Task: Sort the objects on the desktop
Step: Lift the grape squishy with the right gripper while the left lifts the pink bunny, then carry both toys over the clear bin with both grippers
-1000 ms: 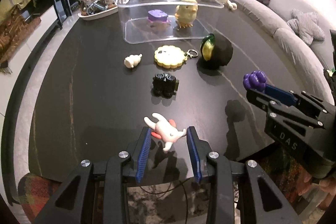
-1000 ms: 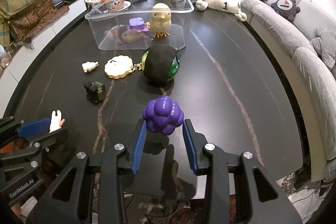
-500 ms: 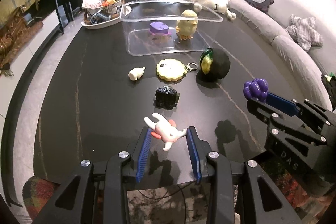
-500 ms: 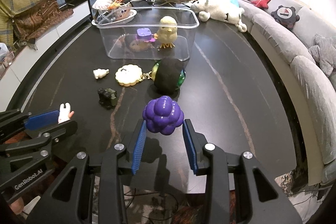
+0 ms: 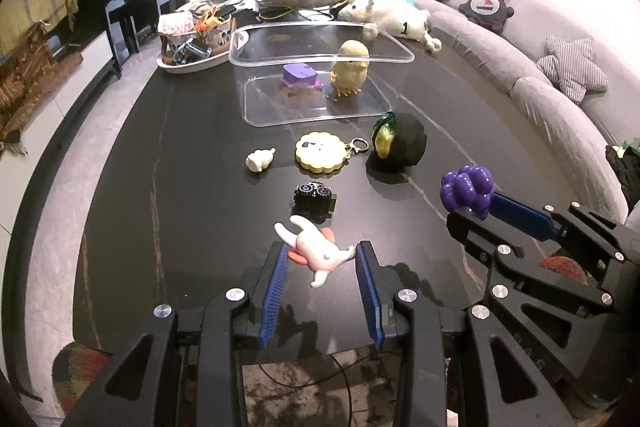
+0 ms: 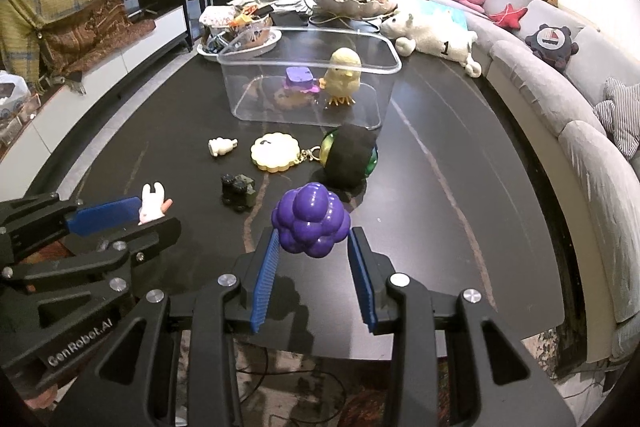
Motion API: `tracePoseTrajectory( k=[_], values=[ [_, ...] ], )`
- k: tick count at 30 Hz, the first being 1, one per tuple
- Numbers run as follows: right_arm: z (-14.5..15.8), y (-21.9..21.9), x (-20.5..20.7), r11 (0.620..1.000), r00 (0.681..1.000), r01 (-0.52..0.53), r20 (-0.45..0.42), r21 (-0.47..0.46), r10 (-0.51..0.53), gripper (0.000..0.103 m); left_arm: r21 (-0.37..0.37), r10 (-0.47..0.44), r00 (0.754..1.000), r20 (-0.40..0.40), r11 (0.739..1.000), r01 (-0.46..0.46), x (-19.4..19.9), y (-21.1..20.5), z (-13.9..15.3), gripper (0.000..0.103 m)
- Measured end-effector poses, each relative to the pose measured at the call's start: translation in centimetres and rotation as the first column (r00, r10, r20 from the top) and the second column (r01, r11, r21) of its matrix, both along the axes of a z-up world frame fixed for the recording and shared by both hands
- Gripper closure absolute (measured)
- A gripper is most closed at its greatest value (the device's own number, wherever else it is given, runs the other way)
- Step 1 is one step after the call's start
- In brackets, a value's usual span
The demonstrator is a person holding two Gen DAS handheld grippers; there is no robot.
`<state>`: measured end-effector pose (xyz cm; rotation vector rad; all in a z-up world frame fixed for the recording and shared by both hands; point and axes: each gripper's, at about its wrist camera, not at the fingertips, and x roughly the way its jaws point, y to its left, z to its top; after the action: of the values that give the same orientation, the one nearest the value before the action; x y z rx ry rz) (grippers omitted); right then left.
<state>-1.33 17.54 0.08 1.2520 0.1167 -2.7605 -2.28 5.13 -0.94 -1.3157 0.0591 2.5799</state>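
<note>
The left gripper (image 5: 322,259) pinches a white rabbit (image 5: 316,251), the right gripper (image 6: 311,241) a purple cluster (image 6: 310,223), whose underside is hidden between the pads.

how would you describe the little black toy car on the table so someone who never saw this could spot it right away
Start at the clear plastic bin at the middle of the dark table, then come toward the camera past the round yellow cookie keychain. The black toy car sits just nearer than it. It is the only small, all-black, wheeled thing there.
</note>
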Motion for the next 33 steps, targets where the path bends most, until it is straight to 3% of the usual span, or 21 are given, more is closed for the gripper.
tracePoseTrajectory(
  k=[33],
  values=[
    [5.0, 0.8, -2.6, 1.0, 0.993, 0.007, -0.116, -0.029, -0.01, 0.07, -0.006, -0.018, 0.994, -0.11, 1.0, 0.018, -3.4, 1.3, 5.3, 0.071]
  ],
)
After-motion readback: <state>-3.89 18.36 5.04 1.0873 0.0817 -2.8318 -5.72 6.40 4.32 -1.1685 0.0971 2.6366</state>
